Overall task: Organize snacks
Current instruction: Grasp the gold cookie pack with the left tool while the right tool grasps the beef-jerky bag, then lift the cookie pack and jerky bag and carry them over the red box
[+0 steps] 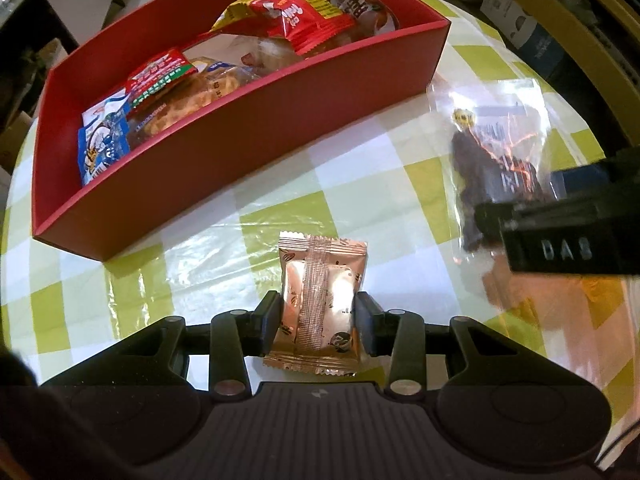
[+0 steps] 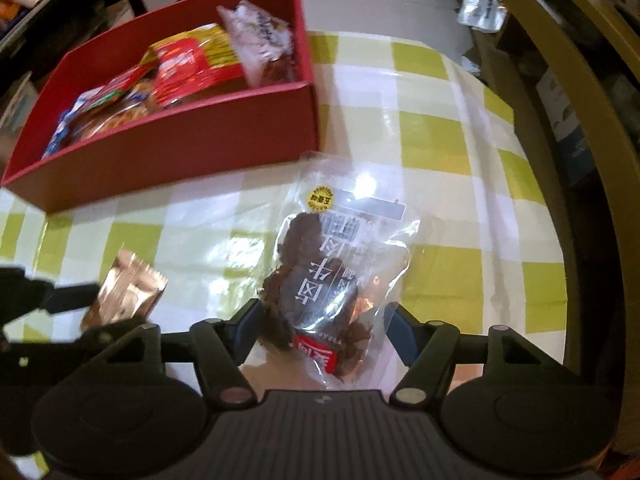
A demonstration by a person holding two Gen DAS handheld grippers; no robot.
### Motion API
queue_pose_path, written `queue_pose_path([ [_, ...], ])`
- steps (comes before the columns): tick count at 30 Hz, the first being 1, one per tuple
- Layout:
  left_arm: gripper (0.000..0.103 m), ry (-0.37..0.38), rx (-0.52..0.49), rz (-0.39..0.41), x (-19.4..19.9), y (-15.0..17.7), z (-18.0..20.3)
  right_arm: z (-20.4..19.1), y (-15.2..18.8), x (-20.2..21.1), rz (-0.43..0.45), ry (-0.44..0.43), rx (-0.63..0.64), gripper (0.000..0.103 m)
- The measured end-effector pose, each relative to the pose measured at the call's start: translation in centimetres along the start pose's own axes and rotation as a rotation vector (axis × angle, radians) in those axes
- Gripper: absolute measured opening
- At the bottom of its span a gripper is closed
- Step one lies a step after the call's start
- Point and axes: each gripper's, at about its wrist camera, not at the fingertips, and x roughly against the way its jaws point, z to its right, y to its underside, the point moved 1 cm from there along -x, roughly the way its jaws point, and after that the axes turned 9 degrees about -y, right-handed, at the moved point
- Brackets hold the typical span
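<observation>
The left hand-held gripper (image 1: 318, 320) is clamped on a light, crinkly foil packet (image 1: 320, 300) above the desk (image 1: 280, 200). The right hand-held gripper (image 2: 324, 320) brackets a limp, slippery jerky bag (image 2: 324, 292), grip unclear; the red box (image 1: 240, 152) sits nearby.

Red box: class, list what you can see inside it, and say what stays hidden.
Inside the red box lie several snack packets: a red one, a blue-and-white one and a waffle pack. The box floor and anything beneath them are covered.
</observation>
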Motion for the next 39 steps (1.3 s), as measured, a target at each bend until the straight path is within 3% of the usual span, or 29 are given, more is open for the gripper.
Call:
queue_pose_path([
  [5,0.053,-0.031,0.006,0.007,-0.1,-0.2,0.3,-0.8,-0.2,-1.1,-0.011,0.03,0.026,0.085],
  [13,0.054,-0.048,0.018,0.006,-0.5,-0.6,0.0,-0.4,0.0,-1.6,-0.025,0.017,0.057,0.092],
  [15,0.053,-0.055,0.01,0.009,-0.5,-0.5,0.1,-0.7,0.2,-1.5,-0.021,0.02,0.063,0.088],
  [17,0.051,-0.057,0.011,0.006,-0.4,-0.3,0.0,-1.0,0.2,-0.9,-0.004,0.025,0.071,0.076],
  [23,0.047,-0.058,0.011,0.001,-0.2,0.0,-0.3,-0.7,0.4,0.9,0.045,0.005,0.057,0.057],
  [27,0.047,-0.055,0.018,-0.001,-0.1,0.1,-0.6,-0.4,0.5,1.1,0.055,-0.009,0.046,0.055],
  [34,0.05,-0.054,0.021,-0.006,-0.3,0.1,-0.6,-1.1,-0.8,-0.3,0.044,0.049,0.068,0.073],
  [37,0.052,-0.054,0.019,-0.005,-0.4,0.1,-0.6,-1.1,-1.0,-1.2,0.047,0.076,0.079,0.087],
  [39,0.052,-0.048,0.024,-0.007,-0.5,0.1,-0.7,-1.4,-0.9,-1.8,0.028,0.046,0.1,0.087],
])
